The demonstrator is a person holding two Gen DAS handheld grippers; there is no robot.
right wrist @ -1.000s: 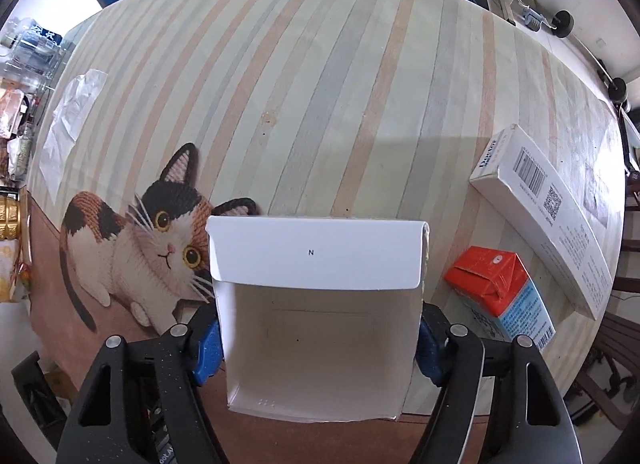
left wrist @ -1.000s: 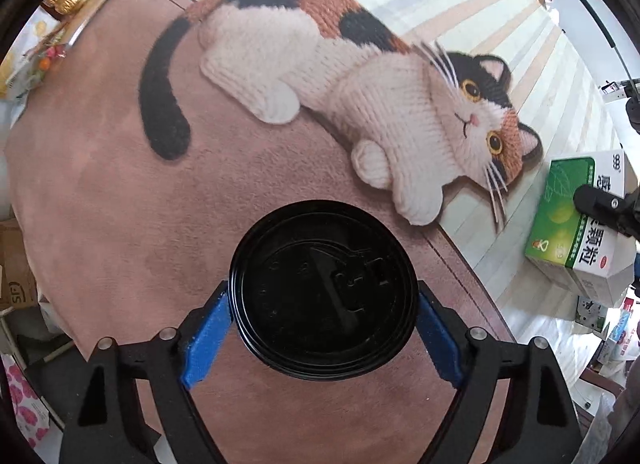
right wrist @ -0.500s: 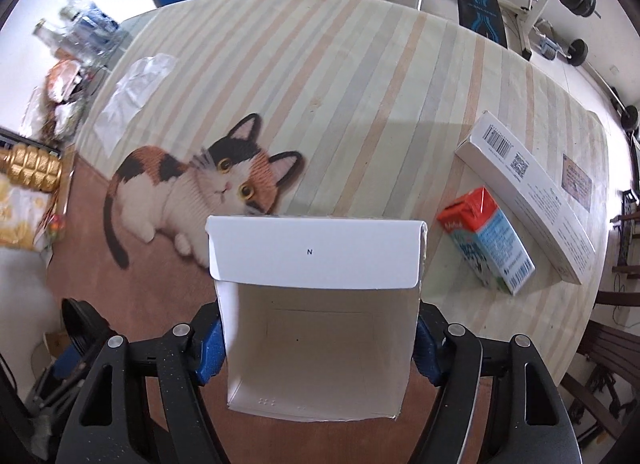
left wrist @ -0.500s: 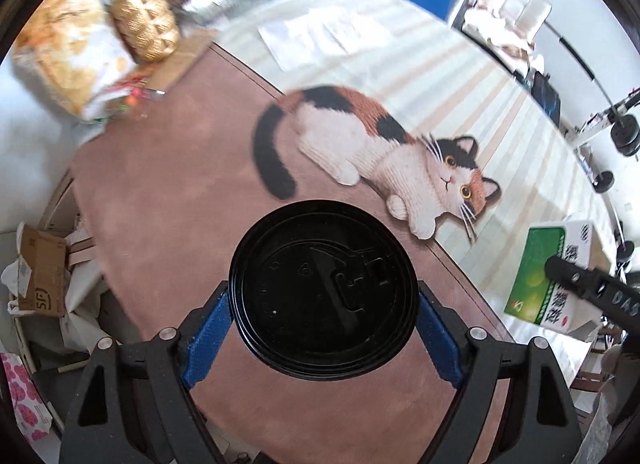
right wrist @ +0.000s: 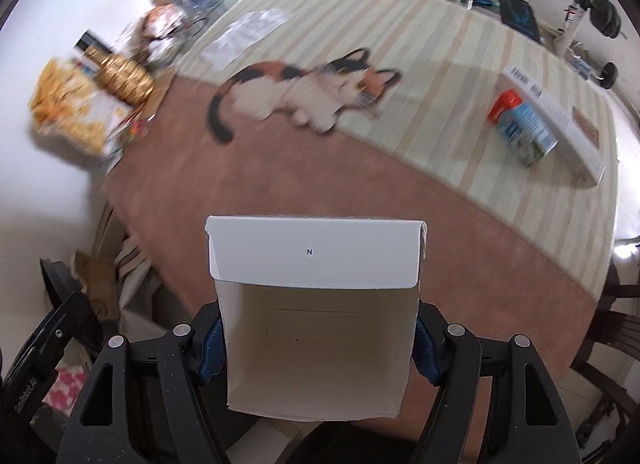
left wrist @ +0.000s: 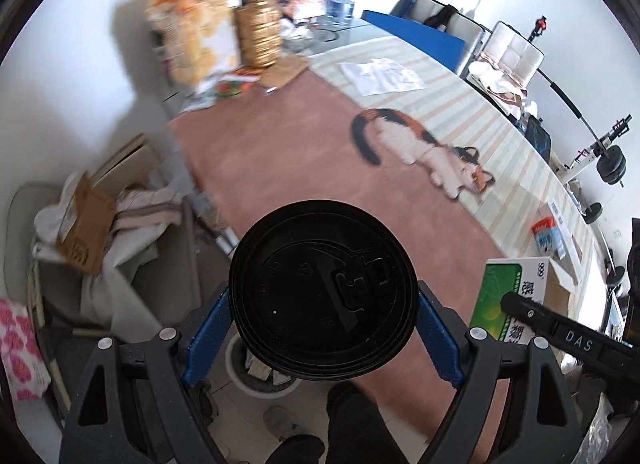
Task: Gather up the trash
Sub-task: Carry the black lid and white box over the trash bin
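My left gripper [left wrist: 324, 338] is shut on a cup with a black plastic lid [left wrist: 322, 290], held above the near edge of the table. My right gripper [right wrist: 316, 348] is shut on an open white carton box [right wrist: 316, 328] with its flap up; in the left wrist view the same box shows green and white [left wrist: 516, 296] at the lower right. A red and blue milk carton [right wrist: 522, 128] and a long white box [right wrist: 560, 120] lie on the striped cloth at the far right.
The table has a brown cloth [right wrist: 320, 184] and a striped cloth with a cat picture [right wrist: 304, 92]. Snack bags [left wrist: 192, 36], a gold jar [left wrist: 256, 36] and bottles stand at the far left end. Bags and cardboard [left wrist: 84, 232] sit on the floor left of the table.
Both grippers have lifted and pulled back from the table with their loads. The views now take in the whole table, the table edge and the floor.
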